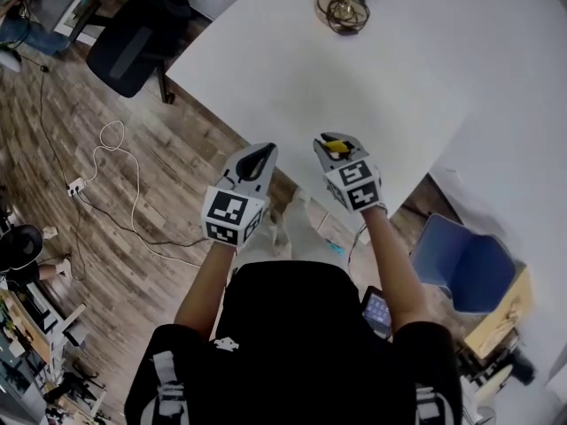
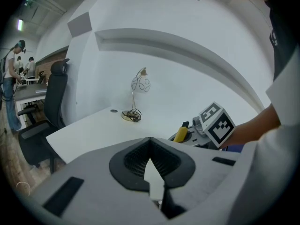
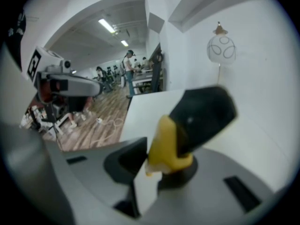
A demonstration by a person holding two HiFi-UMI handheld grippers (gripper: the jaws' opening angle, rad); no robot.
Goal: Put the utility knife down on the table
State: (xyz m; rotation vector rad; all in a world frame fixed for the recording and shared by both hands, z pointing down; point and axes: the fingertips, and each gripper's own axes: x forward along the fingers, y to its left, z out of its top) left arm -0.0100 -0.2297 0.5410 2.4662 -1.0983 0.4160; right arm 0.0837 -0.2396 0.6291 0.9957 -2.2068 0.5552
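Right gripper [image 1: 335, 142] clamped on utility knife [image 3: 190, 130], centre of head view, over table [image 1: 292, 87] edge, likely for set-down. Left gripper [image 1: 260, 155] closed, empty, alongside.

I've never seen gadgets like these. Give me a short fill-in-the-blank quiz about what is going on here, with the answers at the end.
1. The utility knife is clamped in the hand-held gripper on the person's ___ side.
2. The knife's body is black and ___.
3. The left hand-held gripper has its jaws together and holds ___.
4. The knife has not yet been laid on the table, whose top is ___.

Missing words: right; yellow; nothing; white.
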